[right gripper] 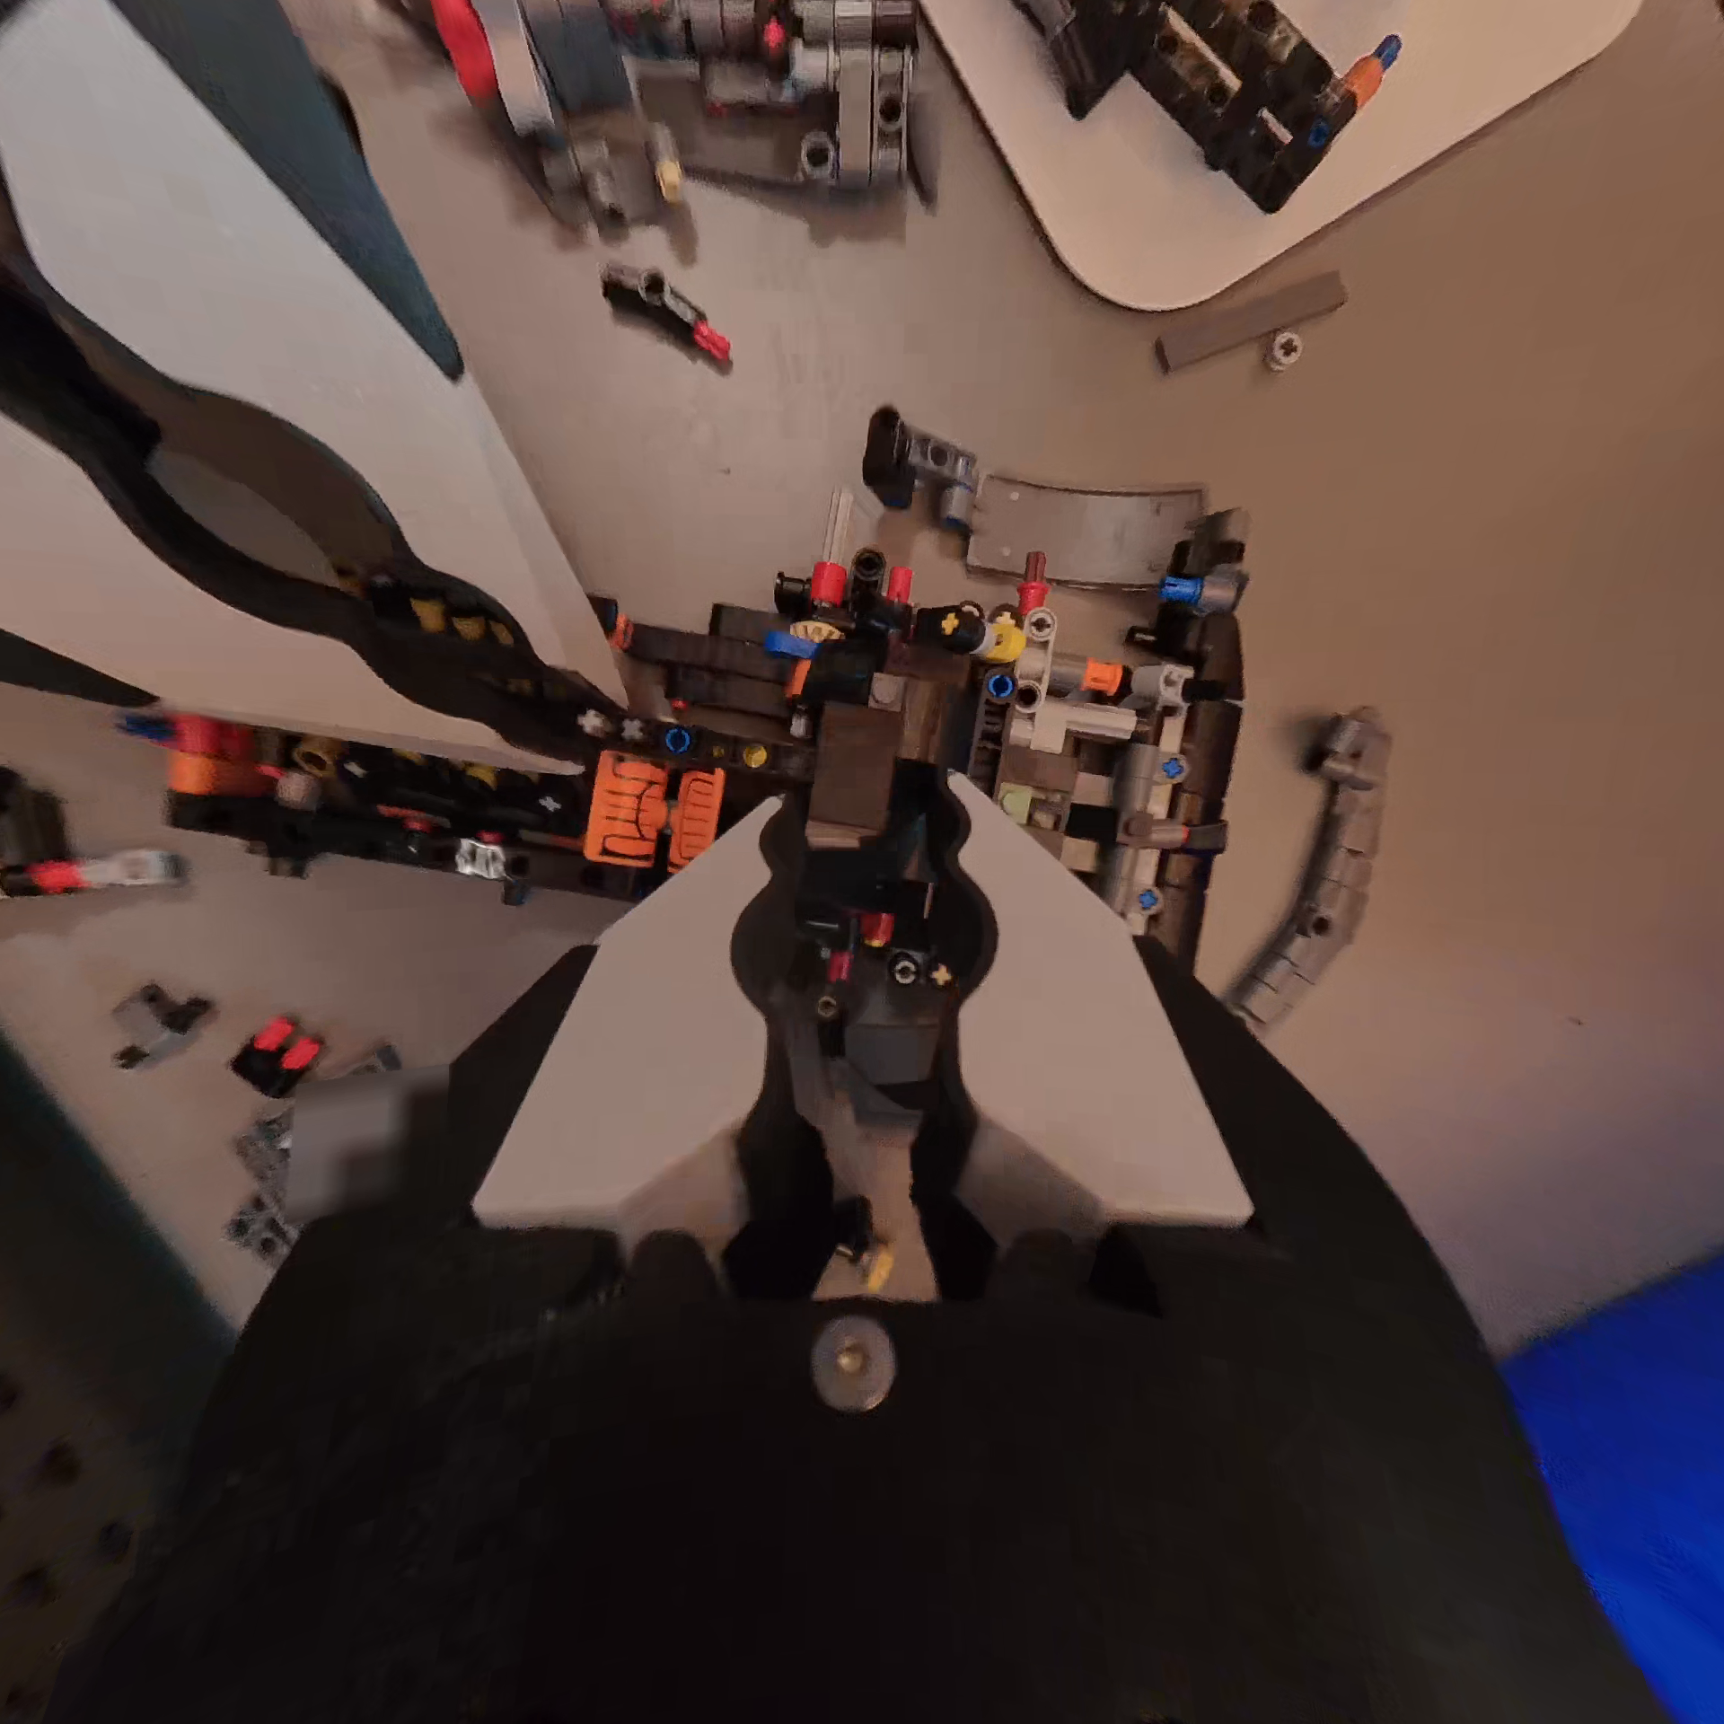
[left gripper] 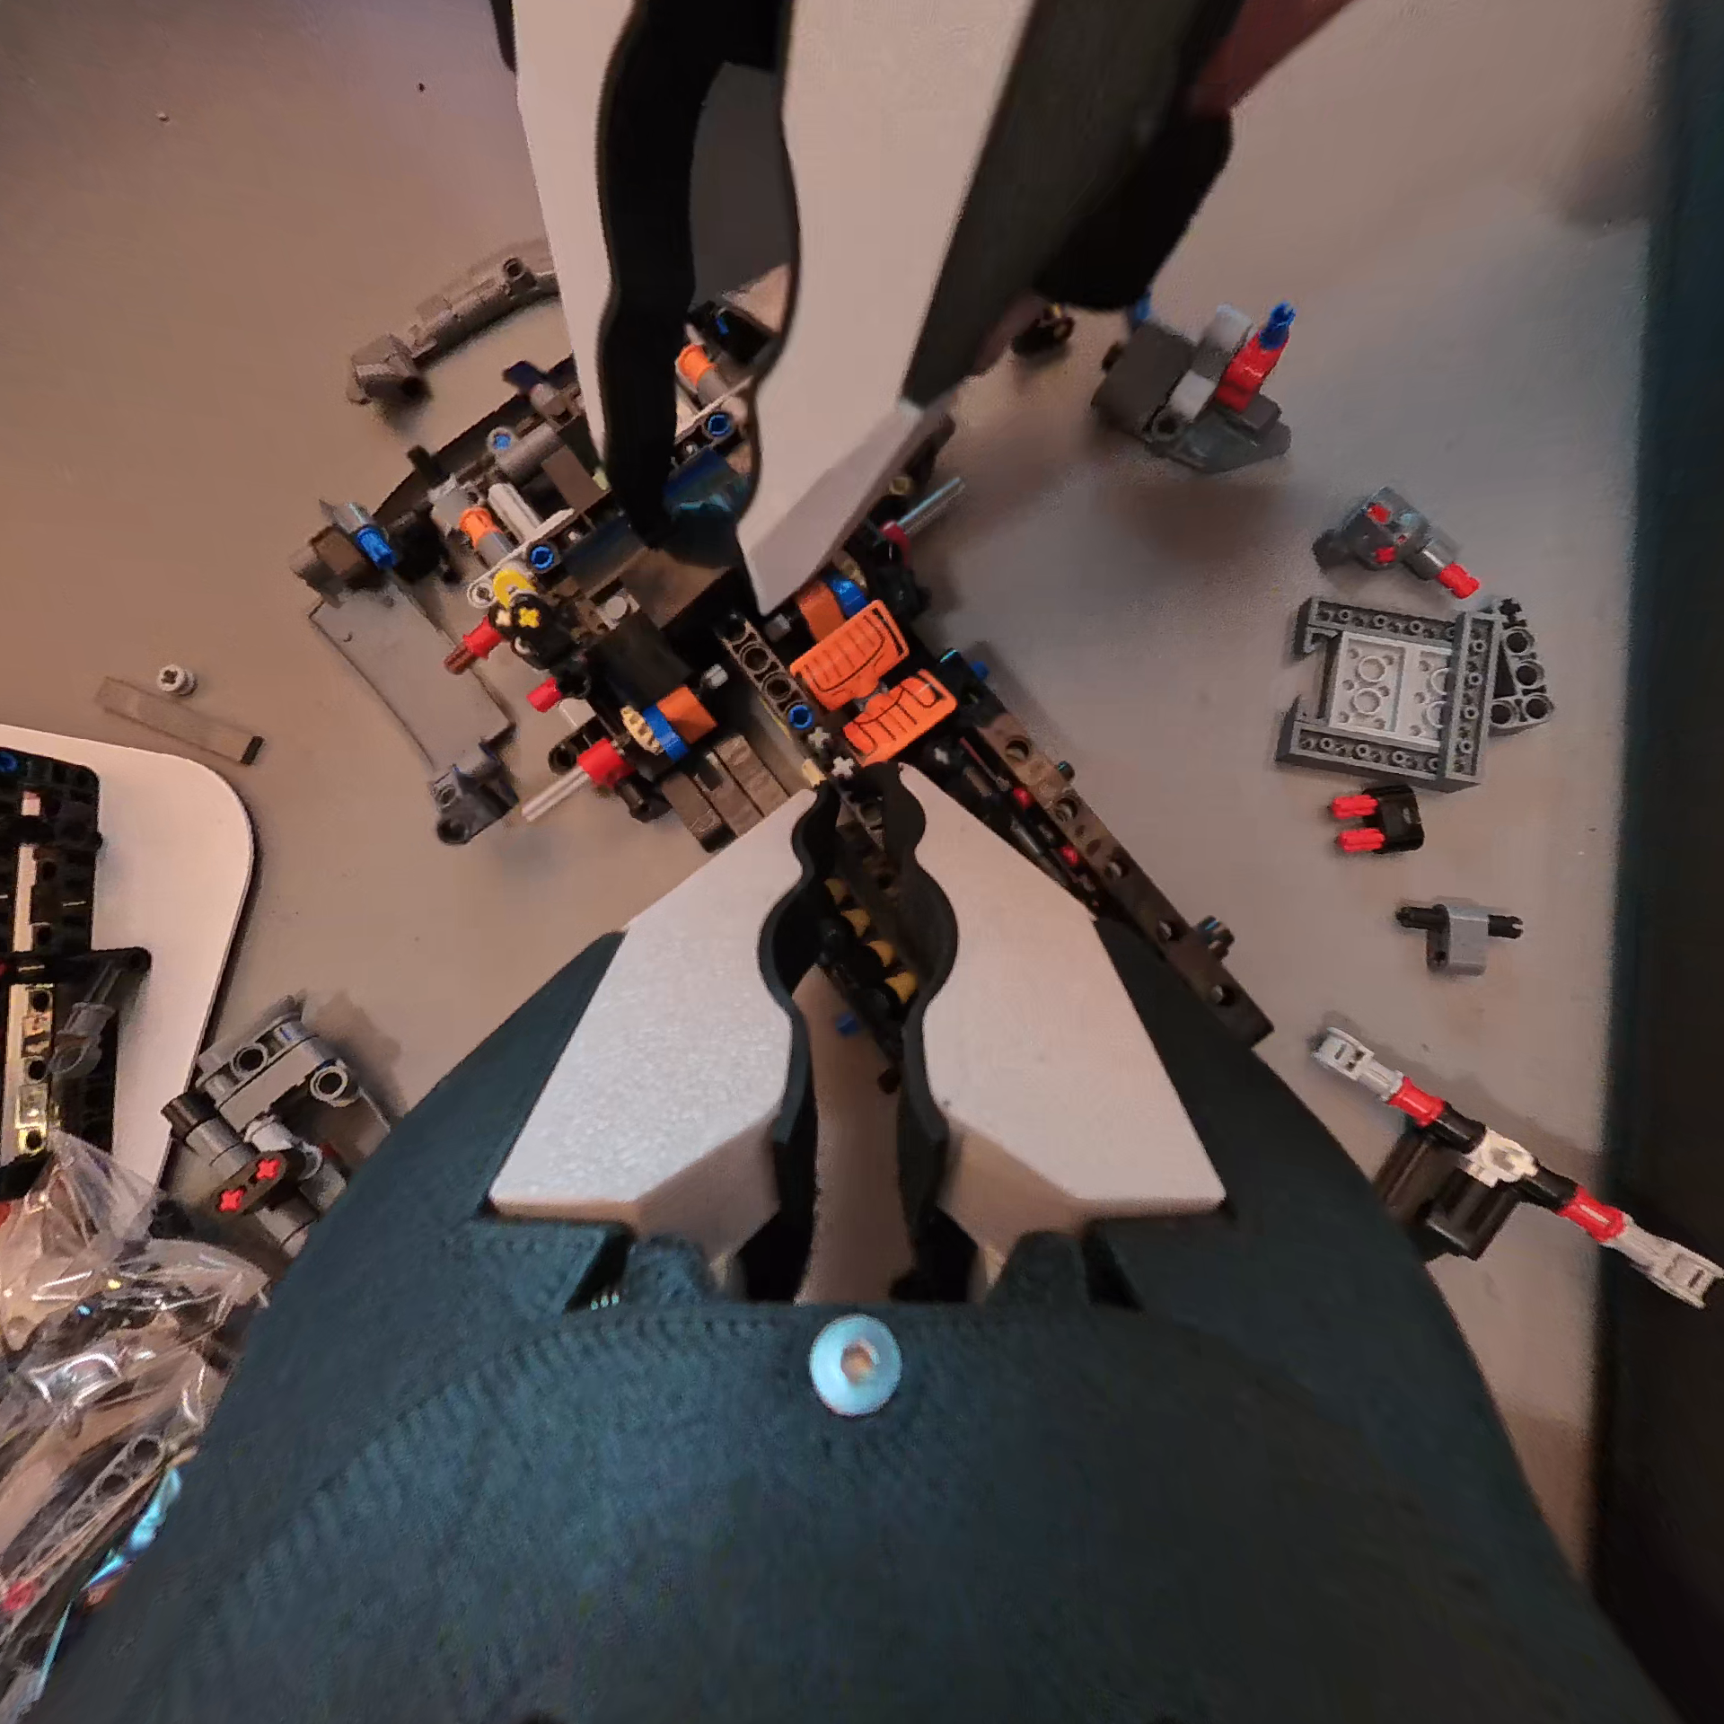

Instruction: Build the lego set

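- Chassis [left gripper: 709, 653] lies flat on the grey table [left gripper: 233, 373], mid-scene; black beams, two orange seats [right gripper: 653, 816] near its middle, red and blue pins along its edges
- Left gripper [left gripper: 858, 802]: jaws nearly closed, pinched on a thin black beam at the chassis end nearest the seats; beam with yellow pins runs back between the fingers
- Right gripper [right gripper: 863, 812]: jaws narrowly parted, clamped around a dark block on the chassis, just beside the seats on the opposite side from the left gripper
- Both grippers meet over the chassis from opposing directions, tips close together
- Curved grey panel [right gripper: 1082, 536] joined to the chassis edge far from the right gripper
- Grey arch [right gripper: 1325, 858] loose on the table, just beyond the chassis
- Grey frame [left gripper: 1390, 690] well apart from the chassis, with small red-pinned pieces around it
- White tray [right gripper: 1213, 187] holding a black frame, beyond the curved panel
- Plastic bags [left gripper: 84, 1325] of parts well off from the chassis, by the tray; contents blurred
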Tool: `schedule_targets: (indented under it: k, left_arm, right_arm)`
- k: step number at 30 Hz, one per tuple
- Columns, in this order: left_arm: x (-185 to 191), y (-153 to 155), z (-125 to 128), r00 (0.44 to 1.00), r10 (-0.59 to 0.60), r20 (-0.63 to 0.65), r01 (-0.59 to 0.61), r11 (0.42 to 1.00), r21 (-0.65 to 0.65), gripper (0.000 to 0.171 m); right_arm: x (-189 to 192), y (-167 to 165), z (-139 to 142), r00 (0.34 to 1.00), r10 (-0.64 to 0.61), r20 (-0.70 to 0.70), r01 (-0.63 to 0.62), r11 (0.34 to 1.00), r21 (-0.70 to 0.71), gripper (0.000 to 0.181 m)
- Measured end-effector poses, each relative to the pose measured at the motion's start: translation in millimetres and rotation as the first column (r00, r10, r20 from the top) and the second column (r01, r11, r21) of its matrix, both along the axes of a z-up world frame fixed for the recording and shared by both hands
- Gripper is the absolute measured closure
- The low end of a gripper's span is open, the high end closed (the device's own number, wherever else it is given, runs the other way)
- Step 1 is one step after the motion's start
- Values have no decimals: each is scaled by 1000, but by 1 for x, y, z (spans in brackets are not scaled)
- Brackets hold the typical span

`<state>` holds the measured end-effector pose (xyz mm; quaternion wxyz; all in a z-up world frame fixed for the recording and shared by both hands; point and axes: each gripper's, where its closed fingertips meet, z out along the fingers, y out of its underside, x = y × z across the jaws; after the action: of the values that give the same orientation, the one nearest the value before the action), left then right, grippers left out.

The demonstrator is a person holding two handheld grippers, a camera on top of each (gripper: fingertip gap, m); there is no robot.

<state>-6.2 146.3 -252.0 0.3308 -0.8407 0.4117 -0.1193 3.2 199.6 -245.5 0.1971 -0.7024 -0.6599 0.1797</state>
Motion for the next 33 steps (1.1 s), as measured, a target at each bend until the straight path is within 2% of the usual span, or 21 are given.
schedule_targets:
  k: [4, 6, 8, 13, 15, 18, 19, 20, 21, 24, 31, 33]
  left_arm:
    - [1, 0, 0, 1000, -3, 15, 3, 1000, -6, 164]
    - [1, 0, 0, 1000, -2, 27, 2, 1000, -8, 164]
    - [2, 0, 0, 999, -4, 35, 5, 1000, -11, 163]
    - [2, 0, 0, 999, -3, 49, 4, 1000, -17, 163]
    - [2, 1, 0, 999, -4, 52, 4, 1000, -15, 163]
    - [3, 1, 1, 998, -7, 63, 8, 1000, -19, 163]
    - [3, 0, 0, 998, -7, 64, 9, 1000, -19, 163]
    - [3, 0, 1, 998, -7, 64, 8, 1000, -19, 163]
    - [3, 0, 1, 998, -7, 67, 9, 1000, -19, 163]
    - [4, 0, 1, 997, -12, 73, 14, 1000, -21, 163]
    - [5, 0, 1, 997, -15, 73, 17, 1000, -21, 163]
    - [5, 0, 1, 997, -16, 72, 18, 1000, -21, 163]
  right_arm:
    - [-3, 0, 4, 994, -40, -101, 19, 978, -206, 157]
    - [-3, 1, 11, 979, -87, -184, 10, 925, -380, 160]
    - [-1, 2, 14, 969, -99, -226, -13, 895, -446, 160]
    - [4, 10, 23, 968, -42, -246, -28, 961, -276, 160]
    - [11, 4, 16, 982, 17, -186, -66, 964, -257, 159]
    - [21, -3, 7, 992, 81, -95, -98, 977, -191, 146]
    - [23, -5, 8, 989, 113, -91, -127, 979, -158, 147]
    - [27, -4, 8, 989, 124, -80, -133, 982, -132, 157]
    - [28, -1, 9, 990, 111, -81, -121, 984, -133, 164]
    - [24, 12, 12, 993, 33, -118, -50, 988, -148, 151]
    - [19, 23, 5, 995, -36, -91, 25, 993, -120, 144]
    - [19, 26, 2, 994, -74, -80, 61, 986, -158, 142]
